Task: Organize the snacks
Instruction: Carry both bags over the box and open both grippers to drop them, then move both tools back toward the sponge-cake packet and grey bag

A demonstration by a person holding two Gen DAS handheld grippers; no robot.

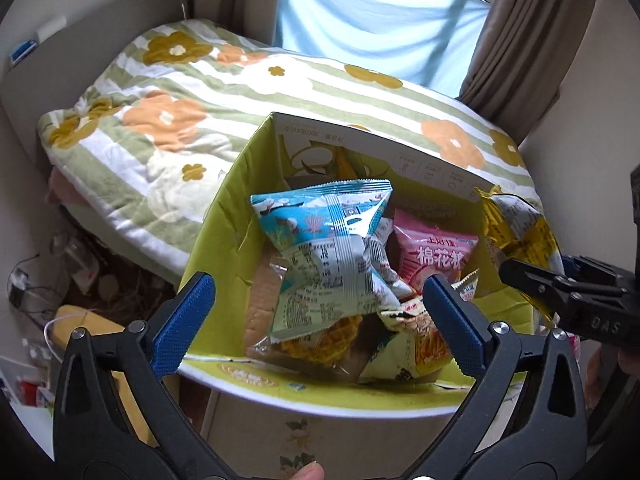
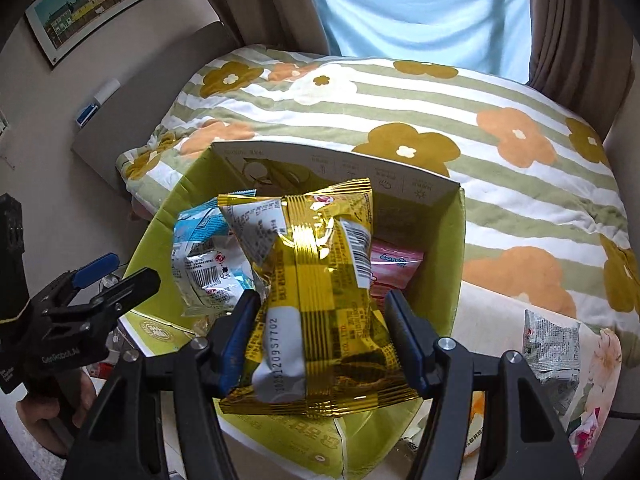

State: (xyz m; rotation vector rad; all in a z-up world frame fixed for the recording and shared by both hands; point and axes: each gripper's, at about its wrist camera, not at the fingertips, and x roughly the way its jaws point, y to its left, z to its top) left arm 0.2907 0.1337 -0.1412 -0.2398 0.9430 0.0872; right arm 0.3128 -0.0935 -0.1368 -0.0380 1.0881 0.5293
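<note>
1. My left gripper (image 1: 316, 304) hangs over the green cardboard box (image 1: 224, 216) with its jaws spread wide and nothing pinched between the blue pads (image 1: 180, 324); no earlier view is given, so I only report them released.
2. The blue-and-white snack packet (image 1: 328, 248) lies loose on top of the heap inside the box, toward the box's left wall; neither pad touches it.
3. Under and beside that packet I see a pink marshmallow bag (image 1: 434, 256) near the box's far right corner, a clear pack of waffle biscuits (image 1: 312, 344) along the near wall, and a pale bag with printed sticks (image 1: 416, 352) at the near right corner.
4. My right gripper (image 2: 320, 336) is clenched on a gold foil snack packet (image 2: 320, 280); both blue pads press its lower sides, and the packet stands up above the open box, over its middle.
5. From the right wrist view the blue-and-white packet sits behind the gold one, by the box's left wall.
6. The box stands against the edge of a bed covered by a striped flowered blanket (image 2: 500, 184).
7. A silver printed packet (image 2: 554, 356) lies outside the box, to its right, on a floral surface.
</note>
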